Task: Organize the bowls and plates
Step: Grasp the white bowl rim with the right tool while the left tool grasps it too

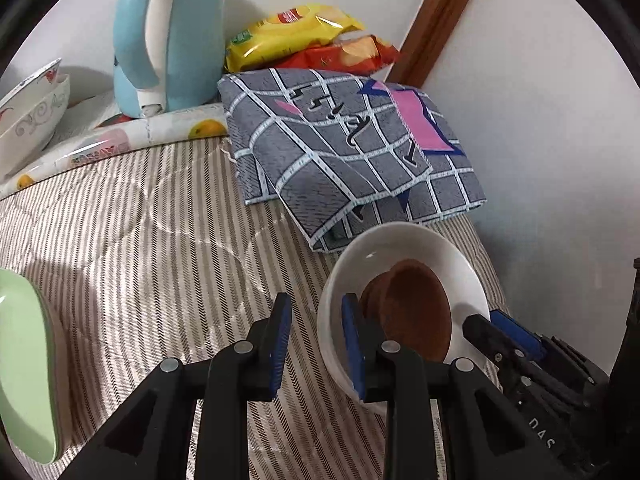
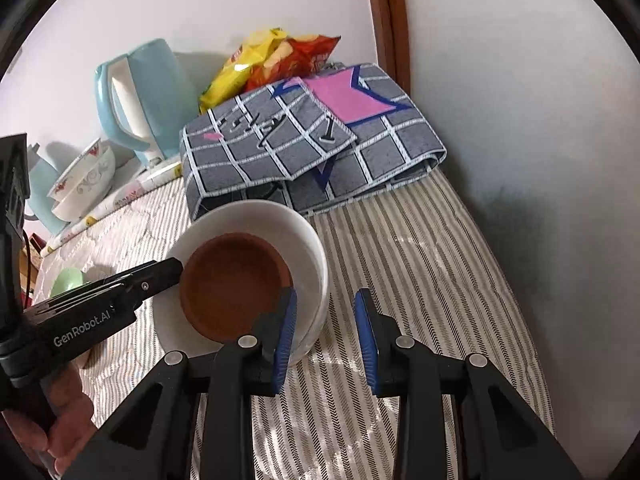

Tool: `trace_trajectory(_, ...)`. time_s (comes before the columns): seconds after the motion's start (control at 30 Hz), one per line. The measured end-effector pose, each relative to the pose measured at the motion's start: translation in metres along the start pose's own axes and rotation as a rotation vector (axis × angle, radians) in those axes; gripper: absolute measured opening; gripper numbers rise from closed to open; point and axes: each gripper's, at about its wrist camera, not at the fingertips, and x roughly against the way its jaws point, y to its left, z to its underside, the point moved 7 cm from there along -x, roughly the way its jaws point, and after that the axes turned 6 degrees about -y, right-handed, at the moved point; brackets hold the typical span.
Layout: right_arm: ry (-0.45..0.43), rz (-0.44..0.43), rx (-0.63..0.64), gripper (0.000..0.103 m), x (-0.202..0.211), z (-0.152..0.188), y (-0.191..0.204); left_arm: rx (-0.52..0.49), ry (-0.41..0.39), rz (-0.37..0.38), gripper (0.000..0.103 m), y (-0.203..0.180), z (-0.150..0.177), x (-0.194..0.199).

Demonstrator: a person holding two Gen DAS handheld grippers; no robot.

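Observation:
A white bowl (image 1: 400,236) (image 2: 256,208) sits on the striped cloth with a small brown dish (image 1: 408,312) (image 2: 232,284) tilted inside it. My left gripper (image 1: 316,344) (image 2: 172,272) straddles the bowl's left rim, one finger inside and one outside. Striped cloth shows between the outer pad and the wall, so it is open. At the opposite rim my right gripper (image 2: 326,332) (image 1: 492,320) stands the same way: its inner finger is over the brown dish's edge, the outer pad stands clear of the wall, and it is open.
A pale green dish (image 1: 24,360) (image 2: 68,280) lies to the left. Patterned bowls (image 1: 28,120) (image 2: 84,184) are stacked at the back left beside a blue kettle (image 1: 172,36) (image 2: 140,96). Just behind the bowl lies a folded grey checked cloth (image 1: 340,148) (image 2: 312,144), with snack packets (image 1: 296,36) beyond. A wall closes the right side.

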Motion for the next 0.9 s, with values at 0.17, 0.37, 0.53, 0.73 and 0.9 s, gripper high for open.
trace_trajectory(0.17, 0.031, 0.015, -0.001, 0.027, -0.007, 0.0, 0.0, -0.002, 0.018, -0.016, 0.025, 0.001, 0.002, -0.007)
trace_trajectory(0.37, 0.073, 0.035, 0.004, 0.026, -0.018, 0.001, 0.001, -0.005, 0.023, -0.018, 0.025, 0.001, 0.002, -0.012)
trace_trajectory(0.53, 0.112, 0.053, 0.009, 0.027, -0.028, 0.001, 0.002, -0.025, 0.039, -0.025, 0.025, -0.003, 0.004, -0.021)
trace_trajectory(0.73, 0.109, 0.072, 0.051, 0.032, -0.031, 0.001, 0.003, -0.036, 0.051, -0.03, 0.025, -0.005, 0.006, -0.029)
trace_trajectory(0.9, 0.096, 0.062, 0.04, 0.035, -0.034, 0.001, 0.001, -0.033, 0.065, -0.026, 0.027, -0.002, 0.004, -0.031)
